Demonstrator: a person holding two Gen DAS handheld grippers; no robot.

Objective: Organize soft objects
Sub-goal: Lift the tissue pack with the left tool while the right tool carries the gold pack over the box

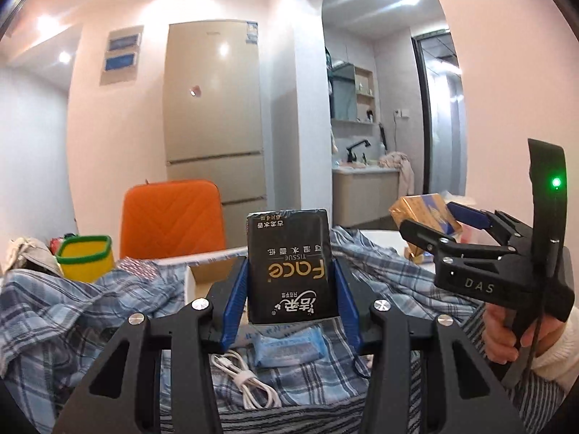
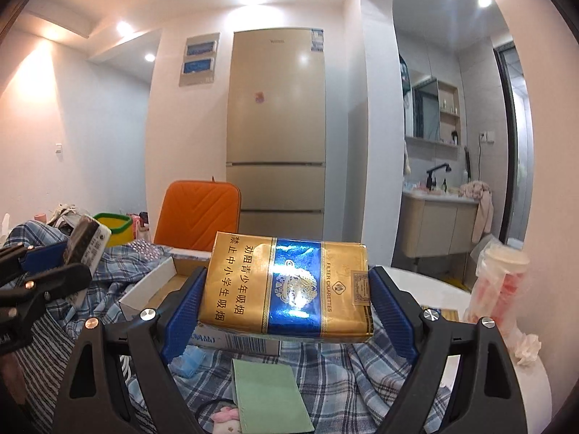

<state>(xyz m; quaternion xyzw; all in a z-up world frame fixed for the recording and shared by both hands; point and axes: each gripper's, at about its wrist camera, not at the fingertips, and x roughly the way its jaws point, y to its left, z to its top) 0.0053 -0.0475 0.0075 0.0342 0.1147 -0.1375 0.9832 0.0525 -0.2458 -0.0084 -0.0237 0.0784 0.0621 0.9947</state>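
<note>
My left gripper [image 1: 291, 282] is shut on a black tissue pack [image 1: 289, 266] with gold lettering, held upright above the cloth. My right gripper [image 2: 286, 298] is shut on a gold and blue cigarette pack [image 2: 286, 289], its blue pads pressing both short ends. In the left wrist view the right gripper [image 1: 447, 222] shows at the right with the cigarette pack [image 1: 425, 215] in it. The right wrist view has the left gripper [image 2: 54, 260] at its left edge, holding the tissue pack [image 2: 87, 240]. Below both lies a crumpled blue plaid cloth [image 1: 72, 289].
An open cardboard box [image 2: 159, 282] sits in the cloth. A yellow basket with green rim [image 1: 85, 256], an orange chair [image 1: 173, 217], a white cable [image 1: 249, 383], a blue pack [image 1: 289, 350], a green card [image 2: 269, 394] and bagged cups [image 2: 499, 282] on a white table [image 2: 535, 390] are nearby.
</note>
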